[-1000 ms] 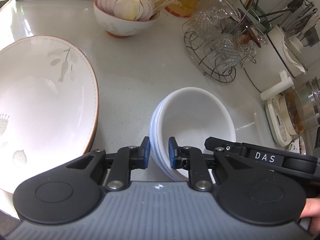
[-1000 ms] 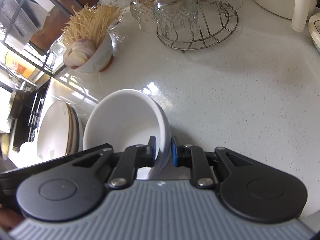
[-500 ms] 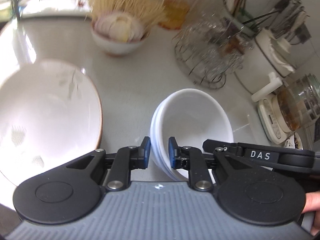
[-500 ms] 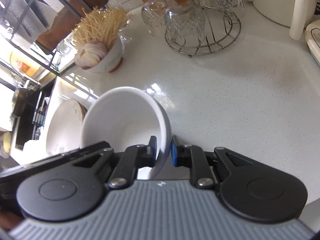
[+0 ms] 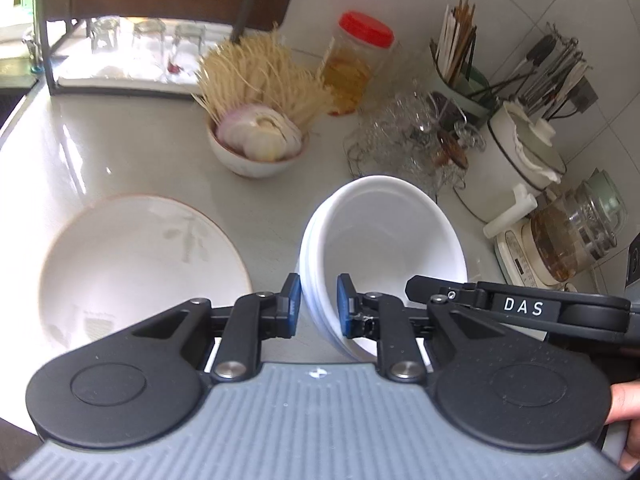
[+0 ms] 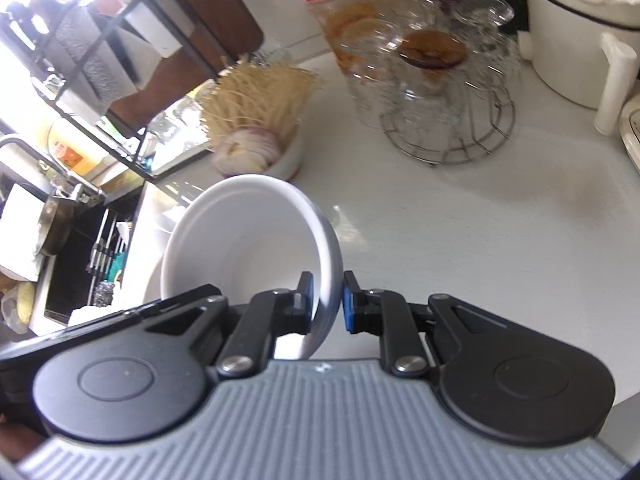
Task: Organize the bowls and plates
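Observation:
A stack of white bowls (image 5: 384, 236) is held off the counter between both grippers. My left gripper (image 5: 318, 306) is shut on the stack's left rim. My right gripper (image 6: 327, 300) is shut on the opposite rim of the white bowls (image 6: 248, 240), which tilt toward me. The right gripper's black arm also shows in the left wrist view (image 5: 520, 308). A large white plate with a brown rim (image 5: 136, 264) lies on the counter to the left of the stack.
A bowl of sliced onion and dry noodles (image 5: 260, 140) stands behind. A wire rack of glass cups (image 5: 408, 136), a red-lidded jar (image 5: 352, 68), utensil holders (image 5: 464, 72), a white pot (image 5: 516, 156) and a glass kettle (image 5: 576, 228) crowd the right. A sink (image 6: 80, 264) lies left.
Both grippers have lifted the bowl stack up off the counter and back. The plate and counter items now look farther away and lower.

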The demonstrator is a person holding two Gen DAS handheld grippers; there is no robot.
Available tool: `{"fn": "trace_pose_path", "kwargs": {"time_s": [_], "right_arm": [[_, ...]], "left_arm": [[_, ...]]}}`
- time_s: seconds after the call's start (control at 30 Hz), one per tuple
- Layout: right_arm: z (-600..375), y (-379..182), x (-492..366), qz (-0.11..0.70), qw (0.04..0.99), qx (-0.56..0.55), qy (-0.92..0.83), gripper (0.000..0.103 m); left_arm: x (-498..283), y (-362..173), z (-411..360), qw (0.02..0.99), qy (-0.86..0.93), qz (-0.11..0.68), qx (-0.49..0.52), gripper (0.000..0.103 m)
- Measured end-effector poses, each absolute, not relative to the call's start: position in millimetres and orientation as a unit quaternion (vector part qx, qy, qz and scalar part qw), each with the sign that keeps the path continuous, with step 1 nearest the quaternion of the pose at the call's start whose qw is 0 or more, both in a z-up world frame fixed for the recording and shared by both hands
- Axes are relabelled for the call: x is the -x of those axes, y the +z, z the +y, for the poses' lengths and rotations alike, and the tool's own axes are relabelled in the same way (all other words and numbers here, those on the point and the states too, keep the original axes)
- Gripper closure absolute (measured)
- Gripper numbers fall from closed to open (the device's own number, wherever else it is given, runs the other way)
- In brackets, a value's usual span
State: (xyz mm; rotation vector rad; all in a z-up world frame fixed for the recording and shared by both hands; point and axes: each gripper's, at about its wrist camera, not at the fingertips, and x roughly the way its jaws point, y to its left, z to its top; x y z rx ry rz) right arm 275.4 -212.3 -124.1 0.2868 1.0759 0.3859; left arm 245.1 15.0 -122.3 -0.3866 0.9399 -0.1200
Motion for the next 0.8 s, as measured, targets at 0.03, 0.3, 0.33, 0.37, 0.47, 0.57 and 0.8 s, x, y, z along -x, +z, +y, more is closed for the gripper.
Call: {"fn": "trace_pose_path", "kwargs": {"time_s": [0.03, 0.3, 0.33, 0.37, 0.47, 0.57, 0.8], "right_arm": [[-207.2, -121.4, -274.3, 0.504, 0.833, -0.134, 0.184, 0.086], [-162.8, -112.6, -263.9, 0.489, 0.84, -0.126, 0.2, 0.086], [-157.0, -113.4, -262.7, 0.489, 0.839, -0.126, 0.202, 0.086], [-151.5, -114.0, -261.1, 0.489, 0.839, -0.126, 0.203, 0.086], [-133.1, -116.9, -256.9, 0.488, 0.839, -0.123, 0.207, 0.086], [-117.4, -122.1, -251.7, 0.488, 0.839, -0.121, 0.21, 0.086], [-87.8, -143.3, -238.5, 0.498, 0.835, -0.114, 0.205, 0.085]], "left_arm": [[-243.2, -119.6, 19.6, 0.874, -0.057, 0.447, 0.183, 0.081], [-225.8, -113.4, 63.7, 0.882, -0.045, 0.43, 0.188, 0.081], [-223.9, -113.6, 69.6, 0.883, -0.044, 0.429, 0.187, 0.081], [-221.8, -114.3, 75.8, 0.883, -0.042, 0.428, 0.187, 0.081], [-216.3, -116.6, 94.8, 0.882, -0.039, 0.428, 0.193, 0.081], [-210.5, -119.8, 111.5, 0.883, -0.037, 0.427, 0.19, 0.081], [-206.5, -140.8, 141.1, 0.878, -0.034, 0.439, 0.186, 0.081]]}}
